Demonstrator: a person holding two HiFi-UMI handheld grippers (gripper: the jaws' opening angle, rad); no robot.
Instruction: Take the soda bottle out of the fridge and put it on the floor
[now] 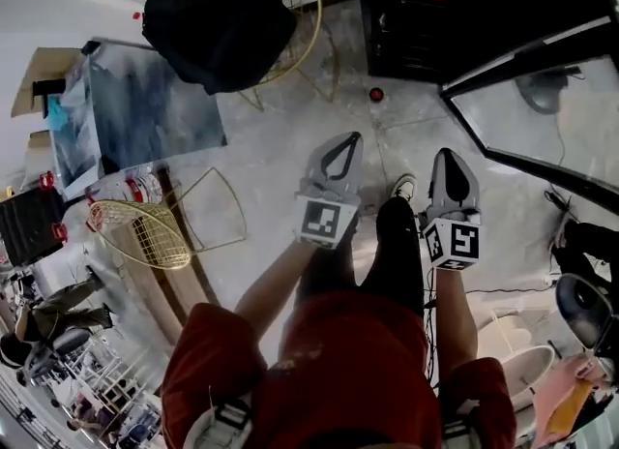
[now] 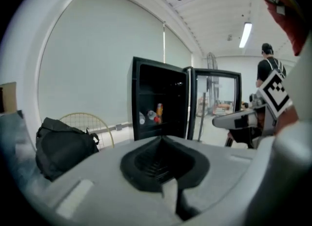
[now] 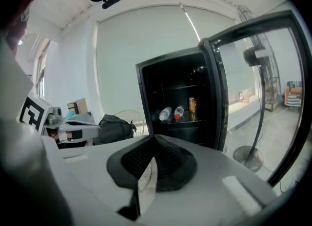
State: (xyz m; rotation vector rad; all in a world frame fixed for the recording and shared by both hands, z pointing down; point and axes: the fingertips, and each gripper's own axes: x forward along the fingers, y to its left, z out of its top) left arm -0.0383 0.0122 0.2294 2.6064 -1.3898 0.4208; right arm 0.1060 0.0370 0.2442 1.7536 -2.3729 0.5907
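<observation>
Head view looks steeply down on the person's red sleeves and both grippers, held side by side over the pale floor [image 1: 276, 152]. The left gripper [image 1: 340, 150] and the right gripper [image 1: 451, 164] both point towards 12 o'clock. The black fridge [image 1: 411, 36] stands at 1 o'clock from them, well apart, and its glass door [image 1: 542, 113] is swung open towards 3 o'clock. A black bag [image 1: 218, 26] rests on a gold wire chair [image 1: 308, 14] at 11 o'clock. A small red round thing [image 1: 376, 94] lies on the floor just before the fridge.

In the left gripper view the jaws are pressed together at their tips with nothing between them. In the right gripper view the jaws are likewise fully closed and hold nothing.

The right gripper view also shows a fridge shelf at 1 o'clock from the jaw tips. On it are a white-capped bottle [image 3: 165, 113], a red-capped bottle [image 3: 179, 112] and an orange-labelled drink [image 3: 192, 107] standing upright. The soda bottle is among these three, but I cannot tell which it is.
</observation>
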